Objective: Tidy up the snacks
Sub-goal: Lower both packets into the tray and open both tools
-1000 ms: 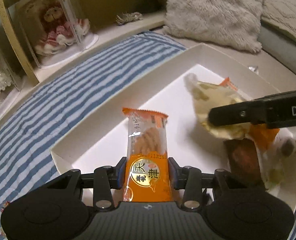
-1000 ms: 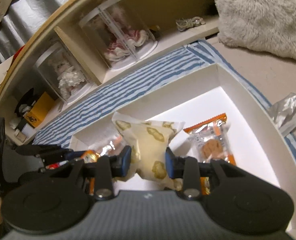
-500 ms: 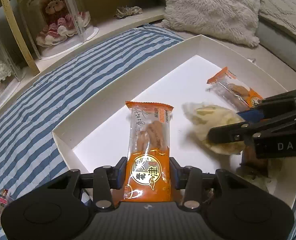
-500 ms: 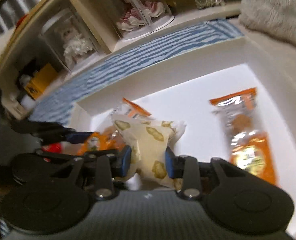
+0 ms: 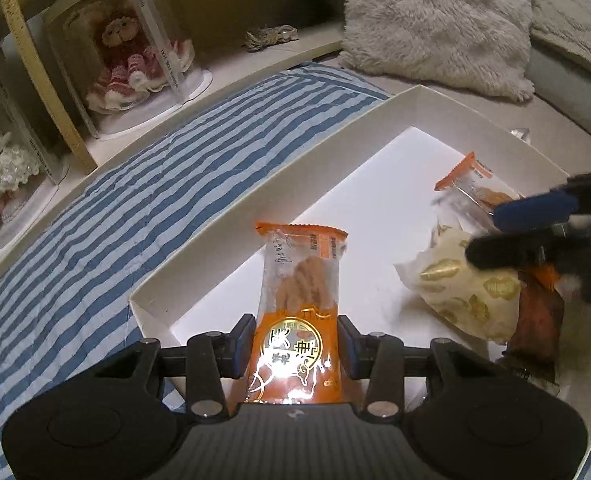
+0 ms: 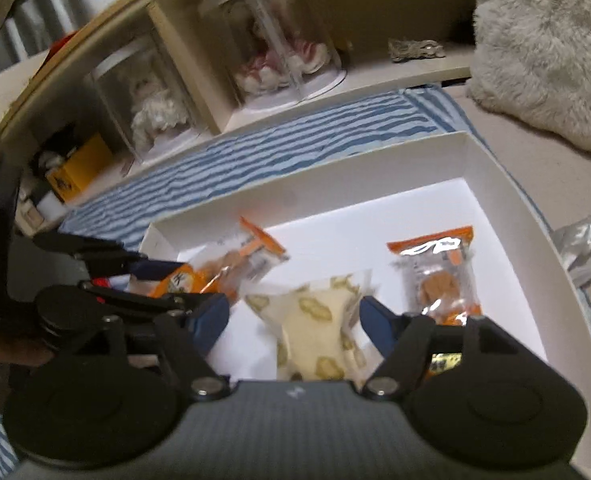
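**Right gripper lets go of the cream packet**

The right gripper [image 6: 293,316] has just spread its jaws; the cream plastic snack packet with gold prints [image 6: 315,332], pinched a second ago, now lies loose between them in the shallow white cardboard box [image 6: 495,184]. The left gripper [image 5: 295,342] stays clenched on the orange-and-clear twisted-biscuit packet [image 5: 299,304], held above the box's near corner. A second orange packet [image 6: 441,276] lies right of the right gripper.
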